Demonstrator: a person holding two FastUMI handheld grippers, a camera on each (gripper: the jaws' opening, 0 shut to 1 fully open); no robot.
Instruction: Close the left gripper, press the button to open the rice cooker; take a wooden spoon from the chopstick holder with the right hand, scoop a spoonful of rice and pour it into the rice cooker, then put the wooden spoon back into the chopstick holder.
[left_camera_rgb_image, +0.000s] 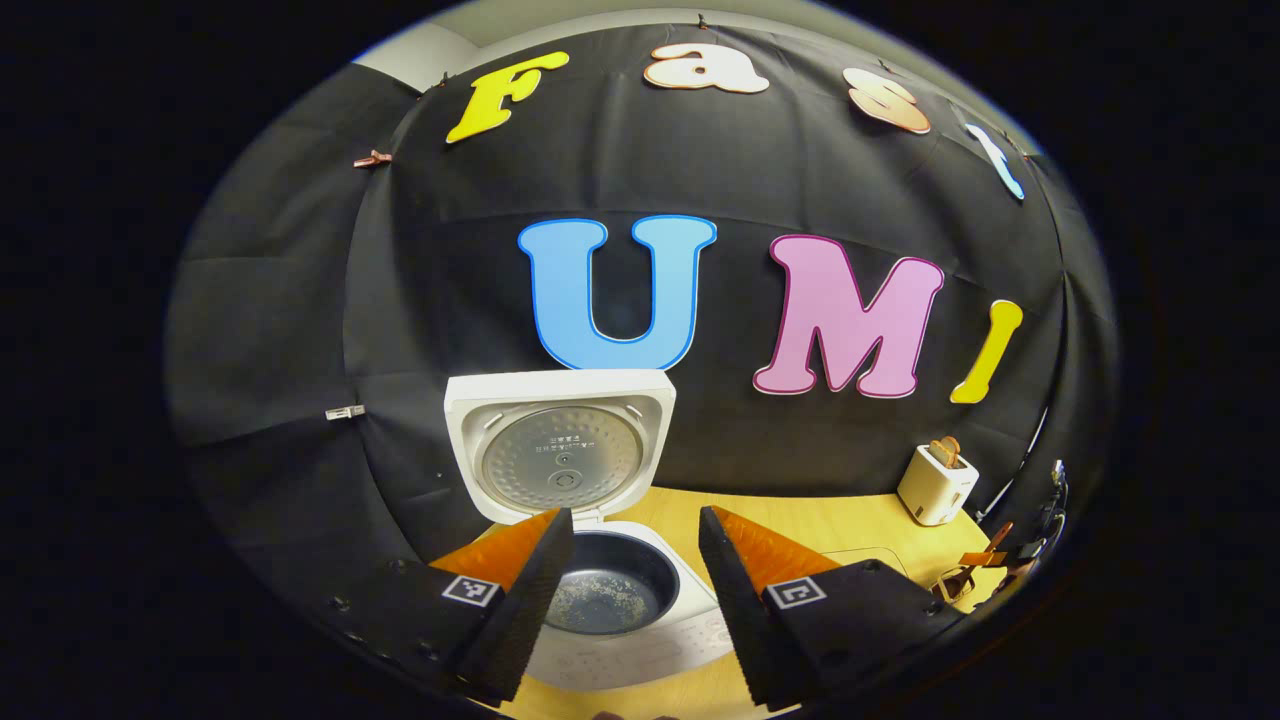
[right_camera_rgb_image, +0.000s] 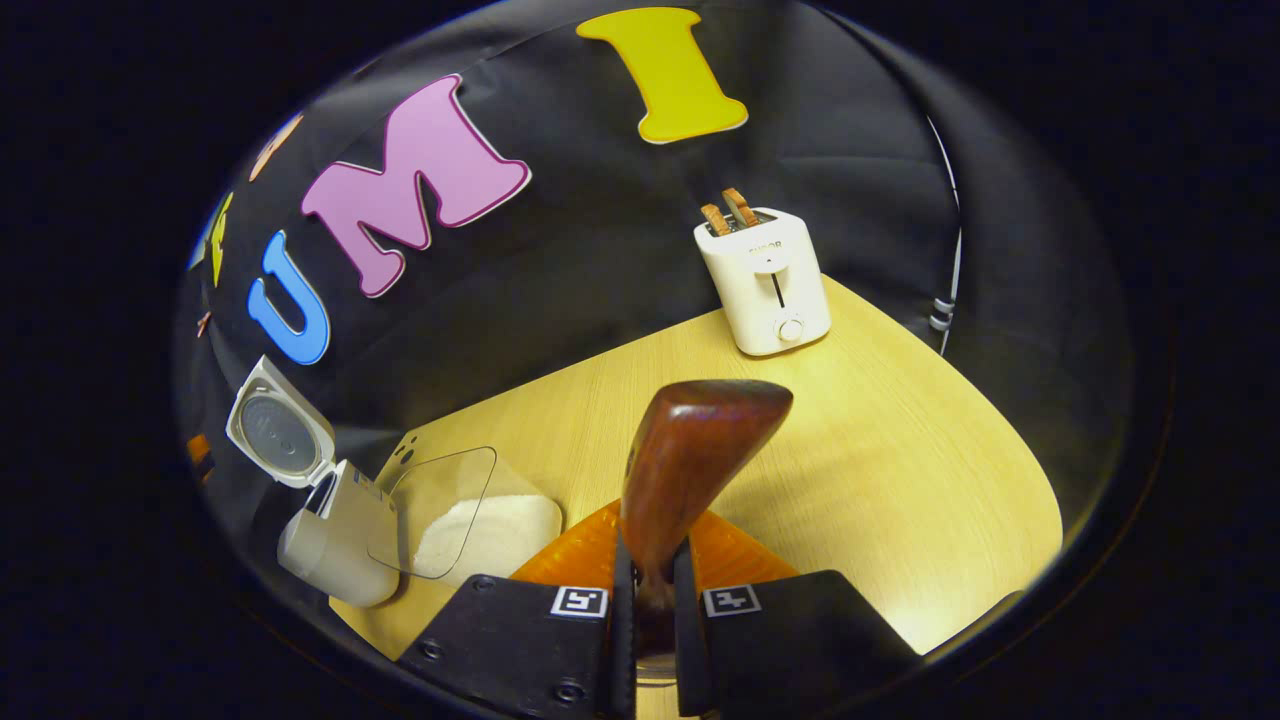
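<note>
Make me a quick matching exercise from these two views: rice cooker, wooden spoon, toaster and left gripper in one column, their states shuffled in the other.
Things:
1. rice cooker
2. wooden spoon
3. toaster
4. left gripper

States:
A. clamped between the right gripper fingers
B. fingers spread apart, holding nothing
C. lid raised, inner pot exposed
D. two slices sticking out of the top

Pairs: 1-C, 2-A, 3-D, 4-B

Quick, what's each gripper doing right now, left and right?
Left gripper: open, holding nothing, above the open rice cooker.
Right gripper: closed on the wooden spoon.
</note>
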